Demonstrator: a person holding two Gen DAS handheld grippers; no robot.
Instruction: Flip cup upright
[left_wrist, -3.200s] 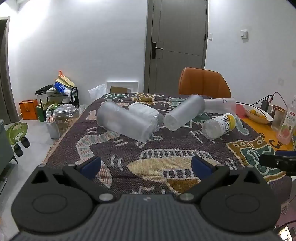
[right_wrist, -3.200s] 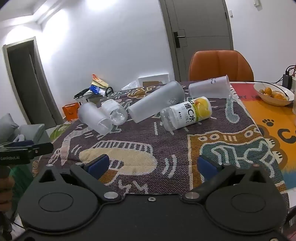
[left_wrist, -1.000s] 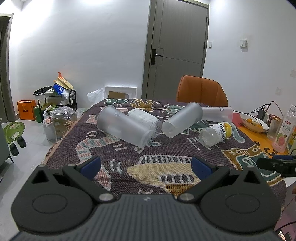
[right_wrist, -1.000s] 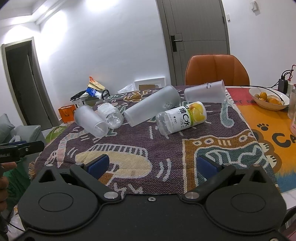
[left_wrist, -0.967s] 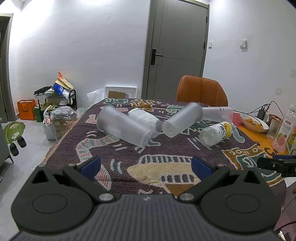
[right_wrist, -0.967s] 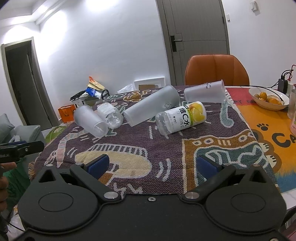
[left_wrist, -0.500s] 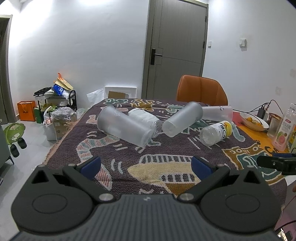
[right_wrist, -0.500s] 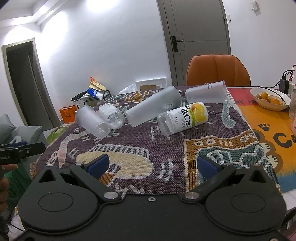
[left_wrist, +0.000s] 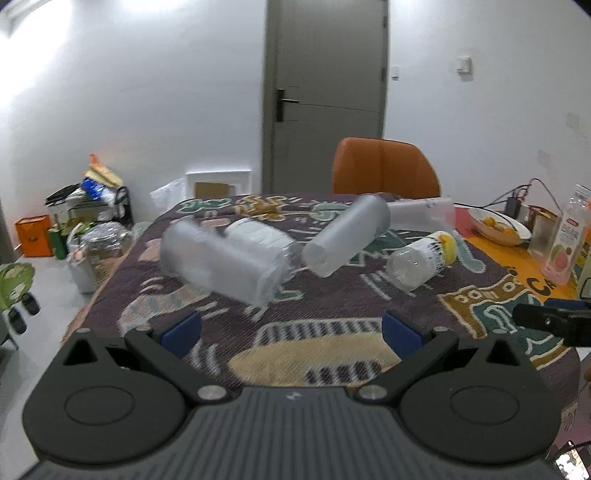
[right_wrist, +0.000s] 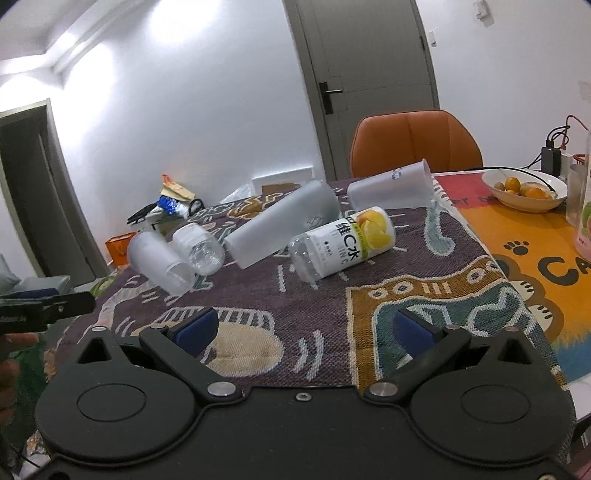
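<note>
Three frosted plastic cups lie on their sides on the patterned cloth: one at the left, one in the middle, one at the back right. My left gripper is open and empty, short of the left cup. My right gripper is open and empty near the table's front edge, apart from every cup.
A clear ribbed bottle and a yellow-labelled bottle also lie on the cloth. A bowl of oranges, a pink drink bottle and cables stand at the right. An orange chair is behind the table.
Both grippers have moved forward towards the cups, which now look larger. The left wrist view is blurred by motion. Nothing on the table has moved.
</note>
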